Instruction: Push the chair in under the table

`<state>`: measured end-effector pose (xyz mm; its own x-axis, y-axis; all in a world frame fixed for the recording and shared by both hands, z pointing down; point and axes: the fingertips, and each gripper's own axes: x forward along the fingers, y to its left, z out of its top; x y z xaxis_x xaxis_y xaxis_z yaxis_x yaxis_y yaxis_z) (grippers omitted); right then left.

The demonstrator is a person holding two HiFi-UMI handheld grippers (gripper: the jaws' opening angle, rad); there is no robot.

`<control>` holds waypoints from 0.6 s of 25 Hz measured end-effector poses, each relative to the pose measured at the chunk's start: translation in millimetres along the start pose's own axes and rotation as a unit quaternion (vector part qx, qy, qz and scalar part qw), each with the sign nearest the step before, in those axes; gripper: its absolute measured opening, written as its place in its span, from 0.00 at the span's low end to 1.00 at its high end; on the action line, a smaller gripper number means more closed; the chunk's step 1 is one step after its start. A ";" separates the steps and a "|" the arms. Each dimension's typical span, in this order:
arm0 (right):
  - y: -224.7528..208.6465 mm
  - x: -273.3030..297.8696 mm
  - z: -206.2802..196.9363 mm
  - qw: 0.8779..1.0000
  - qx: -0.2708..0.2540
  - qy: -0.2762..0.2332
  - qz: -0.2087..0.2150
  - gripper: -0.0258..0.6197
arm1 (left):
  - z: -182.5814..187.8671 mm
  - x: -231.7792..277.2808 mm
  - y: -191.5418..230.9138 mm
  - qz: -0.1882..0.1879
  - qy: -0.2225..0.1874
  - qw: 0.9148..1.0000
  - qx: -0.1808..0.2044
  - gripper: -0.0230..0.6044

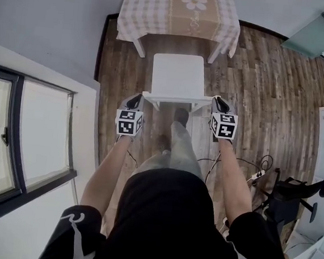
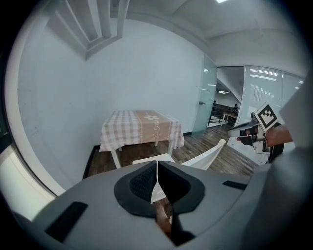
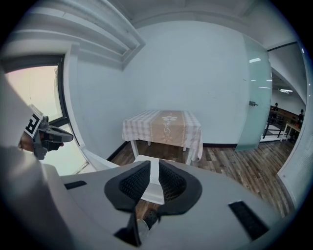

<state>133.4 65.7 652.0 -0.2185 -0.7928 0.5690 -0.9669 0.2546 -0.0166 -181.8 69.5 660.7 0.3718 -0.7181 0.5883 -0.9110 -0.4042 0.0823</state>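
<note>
Reading no words, brands or numbers anywhere in these views. Showing only black-and-white square marker patterns on the cube of the left gripper [image 1: 135, 99] and on the cube of the right gripper [image 1: 219, 102], coded blocks rather than letters or digits. Carrying white print on the black shirt [image 1: 164, 223], at the sleeve and along the lower picture edge, cut off and too partial for reading. Bearing a flower motif on the table runner [image 1: 192, 18], with a faint script-like line beneath it, too small for making out.
</note>
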 end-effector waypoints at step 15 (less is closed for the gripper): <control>-23.3 24.8 -40.3 0.999 0.002 0.054 -0.005 0.27 | -32.9 36.1 -4.8 -0.019 0.058 0.995 -0.077 0.28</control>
<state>155.9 62.4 699.6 -0.1941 -0.7308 0.6544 -0.9693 0.2455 -0.0133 -169.9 64.2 708.0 0.3919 -0.6295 0.6709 -0.9164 -0.3317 0.2241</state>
